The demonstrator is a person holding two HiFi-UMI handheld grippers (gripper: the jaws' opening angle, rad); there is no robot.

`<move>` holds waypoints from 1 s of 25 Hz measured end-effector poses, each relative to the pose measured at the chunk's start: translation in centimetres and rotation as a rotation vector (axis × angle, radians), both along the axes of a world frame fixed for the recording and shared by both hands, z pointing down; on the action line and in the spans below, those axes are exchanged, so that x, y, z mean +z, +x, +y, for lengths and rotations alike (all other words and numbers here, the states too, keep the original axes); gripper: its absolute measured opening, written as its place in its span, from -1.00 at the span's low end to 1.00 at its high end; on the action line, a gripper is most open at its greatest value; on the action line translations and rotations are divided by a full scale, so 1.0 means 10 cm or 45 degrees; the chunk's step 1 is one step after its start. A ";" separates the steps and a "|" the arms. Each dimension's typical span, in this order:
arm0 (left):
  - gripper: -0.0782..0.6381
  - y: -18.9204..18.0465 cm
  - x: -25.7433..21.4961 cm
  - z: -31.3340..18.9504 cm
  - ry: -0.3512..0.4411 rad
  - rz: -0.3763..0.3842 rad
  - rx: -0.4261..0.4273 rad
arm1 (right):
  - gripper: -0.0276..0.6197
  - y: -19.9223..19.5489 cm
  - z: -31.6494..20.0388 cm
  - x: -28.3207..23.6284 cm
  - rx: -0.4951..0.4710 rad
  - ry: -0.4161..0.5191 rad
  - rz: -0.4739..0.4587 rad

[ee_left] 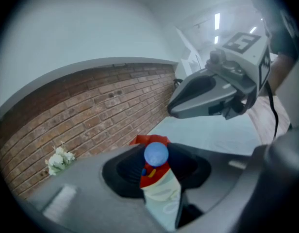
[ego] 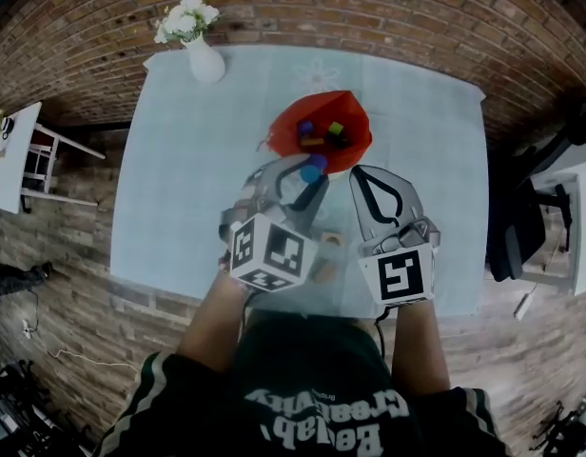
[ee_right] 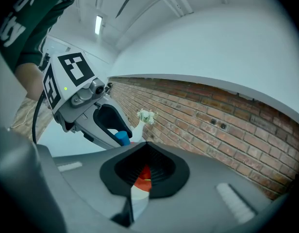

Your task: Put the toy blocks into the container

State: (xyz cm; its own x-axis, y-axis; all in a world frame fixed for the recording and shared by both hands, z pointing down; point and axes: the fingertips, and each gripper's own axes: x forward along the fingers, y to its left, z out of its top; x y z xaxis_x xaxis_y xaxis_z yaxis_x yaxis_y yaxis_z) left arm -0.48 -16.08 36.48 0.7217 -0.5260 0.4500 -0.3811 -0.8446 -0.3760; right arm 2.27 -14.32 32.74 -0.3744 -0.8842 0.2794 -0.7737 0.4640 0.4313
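At the far left of the table (ego: pixel 169 179) a white vase (ego: pixel 205 61) of white flowers is standing, well apart from the work. The left claw (ego: pixel 310 175) is clamping a small blue block (ego: pixel 318 164) between its tips and is hovering just beside the near rim of the red container (ego: pixel 291 114), which is sitting near the middle of the table and is already holding several coloured blocks (ego: pixel 317 137). Judging by its looks, the blue block is light, stiff and smooth, with a rounded face that could be slipping or rolling out of a loose pinch, so it is best gripped across its middle, as it is now. The container seems soft-walled and may be folding if nudged, so dropping from above its mouth looks safer than pushing in. A couple of small loose blocks (ego: pixel 332 242) are lying on the table between the two claws. The right claw (ego: pixel 361 174) is carrying nothing, its jaws all but together. No brand is showing on the toys; the marker cubes are bearing only black-and-white squares, and the shirt's white lettering is reading upside down and unclear.
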 end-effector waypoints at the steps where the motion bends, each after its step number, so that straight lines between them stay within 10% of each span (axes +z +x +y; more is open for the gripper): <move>1: -0.38 0.03 0.03 -0.04 -0.007 -0.008 -0.009 | -0.90 0.03 -0.04 0.03 -0.003 -0.008 -0.006; 25: -0.25 0.35 0.44 -0.55 0.065 -0.130 -0.137 | -0.90 0.44 -0.42 0.47 -0.052 -0.106 -0.081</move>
State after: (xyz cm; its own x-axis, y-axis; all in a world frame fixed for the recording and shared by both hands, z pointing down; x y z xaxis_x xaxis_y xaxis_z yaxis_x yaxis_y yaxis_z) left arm 3.01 -21.56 40.89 0.6120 -0.6216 0.4889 -0.4259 -0.7800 -0.4585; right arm 6.63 -18.49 37.40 -0.4290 -0.8424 0.3259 -0.7782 0.5279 0.3402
